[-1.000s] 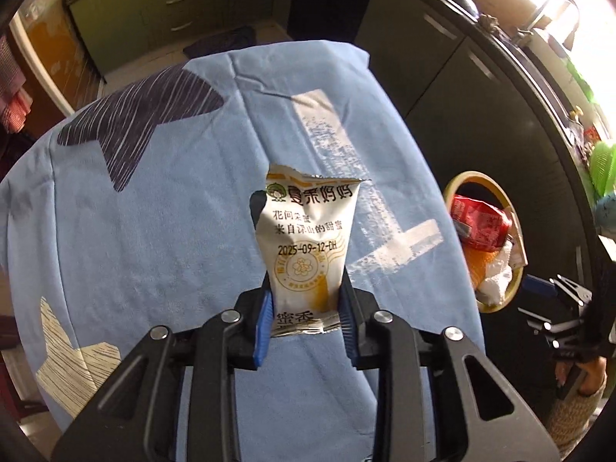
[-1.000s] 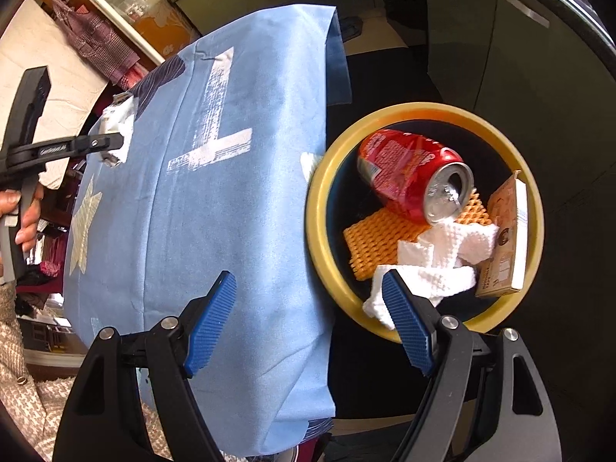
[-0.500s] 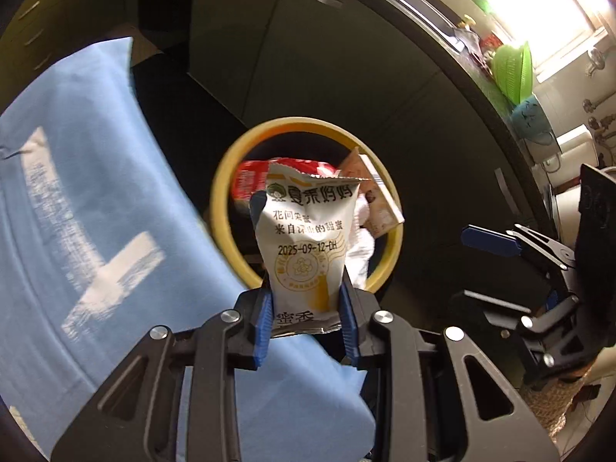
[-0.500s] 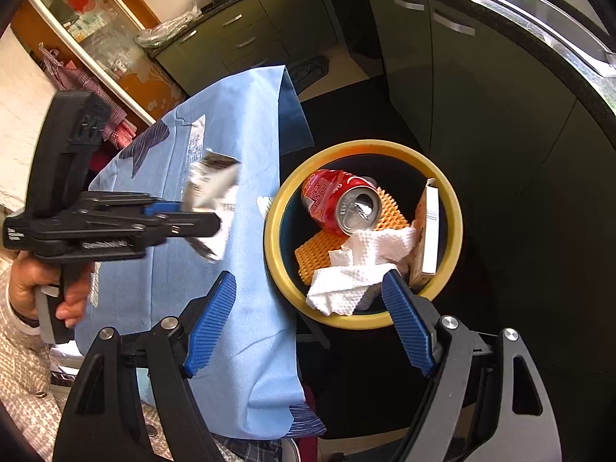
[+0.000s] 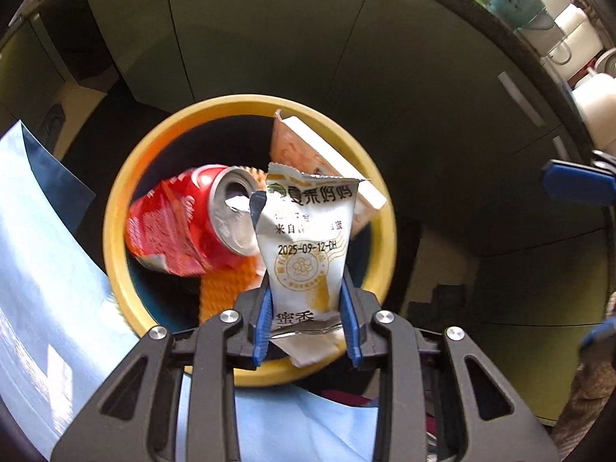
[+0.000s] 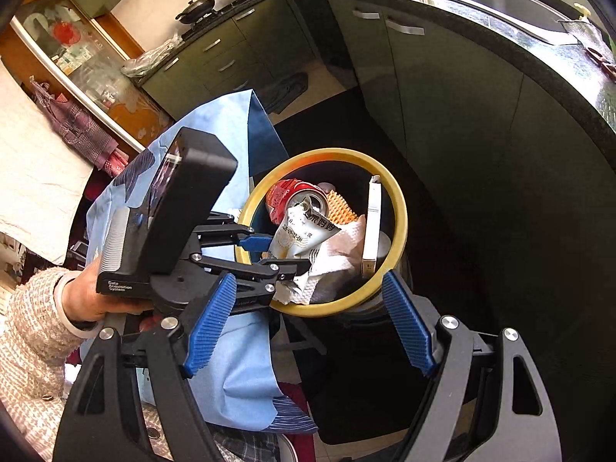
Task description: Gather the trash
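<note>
My left gripper (image 5: 306, 321) is shut on a white and yellow snack wrapper (image 5: 308, 242) with Chinese print and holds it upright over the yellow-rimmed trash bin (image 5: 115, 231). In the right wrist view the wrapper (image 6: 300, 236) hangs above the bin (image 6: 402, 227), gripped by the left gripper (image 6: 287, 252). The bin holds a crushed red soda can (image 5: 184, 223), orange mesh (image 5: 223, 288), white tissue (image 6: 338, 250) and a small carton (image 6: 371, 227). My right gripper (image 6: 308, 323) is open and empty, back from the bin.
The table with a light blue cloth (image 5: 42, 288) lies left of the bin; it also shows in the right wrist view (image 6: 231, 358). Dark green kitchen cabinets (image 6: 442, 115) stand close behind the bin. The right gripper's blue pad (image 5: 577, 186) shows at the right edge.
My left gripper has carried the wrapper from above the table to over the bin opening. The right gripper has drawn back from the bin and stays open.
</note>
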